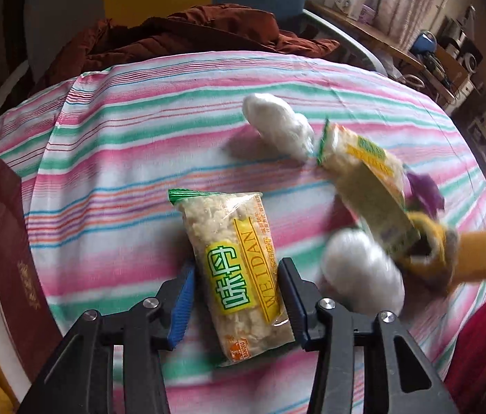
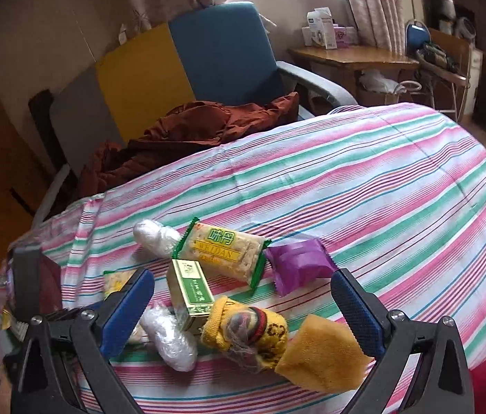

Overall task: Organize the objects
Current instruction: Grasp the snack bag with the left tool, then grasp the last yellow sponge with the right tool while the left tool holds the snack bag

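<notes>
Where the left gripper straddles the snack packet on the striped cloth, both pads sit at the wrapper's edges; a firm grip cannot be confirmed. The slick film may slip or twist. The red book bounds the left; bare cloth lies ahead.

From the right wrist, the right gripper stands wide, empty, above the yellow knit item. Open cloth extends rightward.

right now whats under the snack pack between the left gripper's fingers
Only the striped sheet shows around the snack pack, which lies flat on it between the left hand-held gripper's fingers. The patch directly beneath the pack is covered, so anything there cannot be seen.
</notes>
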